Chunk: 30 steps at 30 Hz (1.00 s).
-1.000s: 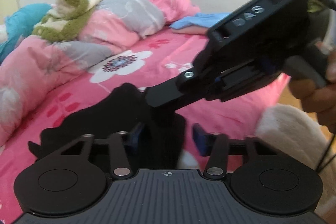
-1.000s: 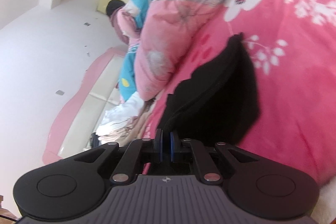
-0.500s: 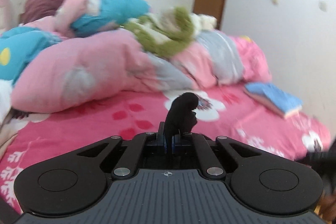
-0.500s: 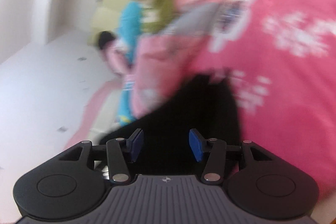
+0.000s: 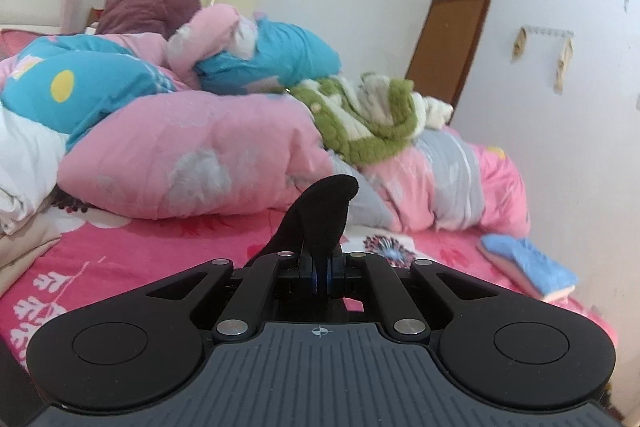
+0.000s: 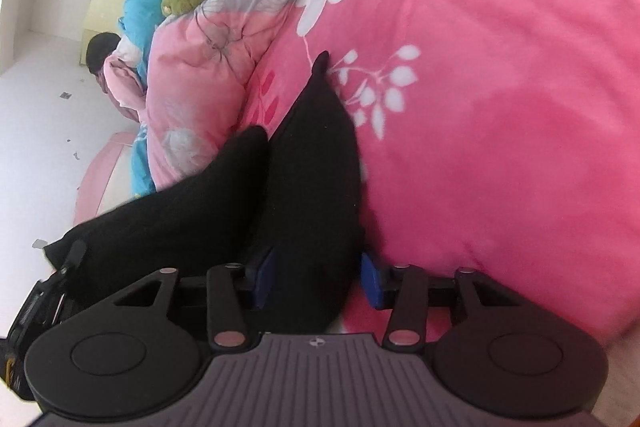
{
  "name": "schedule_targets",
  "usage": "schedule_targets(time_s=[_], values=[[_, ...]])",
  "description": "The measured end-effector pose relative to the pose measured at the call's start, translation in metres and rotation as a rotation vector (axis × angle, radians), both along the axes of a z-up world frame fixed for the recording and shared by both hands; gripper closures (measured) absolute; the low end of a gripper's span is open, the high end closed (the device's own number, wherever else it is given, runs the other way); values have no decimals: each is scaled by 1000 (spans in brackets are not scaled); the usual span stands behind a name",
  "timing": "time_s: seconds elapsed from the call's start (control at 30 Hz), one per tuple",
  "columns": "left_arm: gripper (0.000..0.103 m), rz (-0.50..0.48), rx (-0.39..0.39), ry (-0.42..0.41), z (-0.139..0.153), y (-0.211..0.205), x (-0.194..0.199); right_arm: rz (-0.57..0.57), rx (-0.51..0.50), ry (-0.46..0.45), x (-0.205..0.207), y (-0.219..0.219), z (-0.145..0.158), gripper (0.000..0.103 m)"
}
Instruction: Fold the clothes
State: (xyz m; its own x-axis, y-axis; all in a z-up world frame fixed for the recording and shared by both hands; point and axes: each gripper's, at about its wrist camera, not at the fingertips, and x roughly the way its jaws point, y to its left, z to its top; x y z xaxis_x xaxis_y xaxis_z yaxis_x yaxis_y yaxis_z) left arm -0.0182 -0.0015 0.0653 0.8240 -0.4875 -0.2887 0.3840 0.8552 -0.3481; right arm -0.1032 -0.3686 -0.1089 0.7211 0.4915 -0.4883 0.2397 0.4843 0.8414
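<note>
The black cloth [image 5: 320, 215] has been lifted off the bed [image 5: 120, 247], pinched by the left claw [image 5: 322, 273]. The right claw [image 6: 316, 277] is closing around it, half wide. No fold is made yet.

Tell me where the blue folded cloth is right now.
In the left wrist view, the blue folded cloth lies at the right on the pink floral bedsheet, below the pink quilt.

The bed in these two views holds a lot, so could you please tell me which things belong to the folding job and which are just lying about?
Belongs to the job:
- black garment
- left hand-held gripper, shut on it
- right hand-held gripper, closing around it

Just lying about:
- pink quilt
- green fleece
- blue folded cloth
- blue bedding
</note>
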Motion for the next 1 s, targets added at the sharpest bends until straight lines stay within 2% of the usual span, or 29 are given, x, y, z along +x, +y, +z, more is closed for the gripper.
schedule_targets(time_s=[0.03,0.07,0.1,0.17,0.33,0.43,0.47,0.53,0.63,0.67,0.7,0.77,0.83,0.93,1.0], values=[[100,8,-9,0,0,3,1,1,-7,-1,3,2,0,61],[100,16,-19,1,-1,7,2,2,-13,-2,6,4,-1,67],[100,25,-28,3,-1,10,3,0,-20,3,10,5,-2,78],[100,38,-53,14,-2,17,7,-6,-27,13,16,7,-6,85],[100,39,-82,44,-6,22,14,-7,-38,1,17,4,-2,83],[101,31,-85,60,-3,20,18,-16,-204,-20,3,8,20,73],[100,26,-83,67,-1,20,19,-19,-283,-45,-5,14,31,64],[101,16,-78,80,3,18,22,0,-449,-120,-22,33,52,61],[100,3,-79,116,9,17,26,132,-621,-267,-36,82,76,48],[100,0,-82,130,11,16,27,211,-660,-322,-36,107,80,37],[100,0,-86,149,13,16,30,275,-699,-368,-37,130,83,32],[101,8,-96,176,17,16,32,365,-822,-438,-37,181,83,27],[101,23,-102,184,19,16,32,420,-953,-473,-36,225,79,26],[101,58,-158,198,21,21,32,415,-1163,-524,-32,275,66,24],[101,86,-222,210,22,28,33,359,-1305,-526,-28,291,53,24]])
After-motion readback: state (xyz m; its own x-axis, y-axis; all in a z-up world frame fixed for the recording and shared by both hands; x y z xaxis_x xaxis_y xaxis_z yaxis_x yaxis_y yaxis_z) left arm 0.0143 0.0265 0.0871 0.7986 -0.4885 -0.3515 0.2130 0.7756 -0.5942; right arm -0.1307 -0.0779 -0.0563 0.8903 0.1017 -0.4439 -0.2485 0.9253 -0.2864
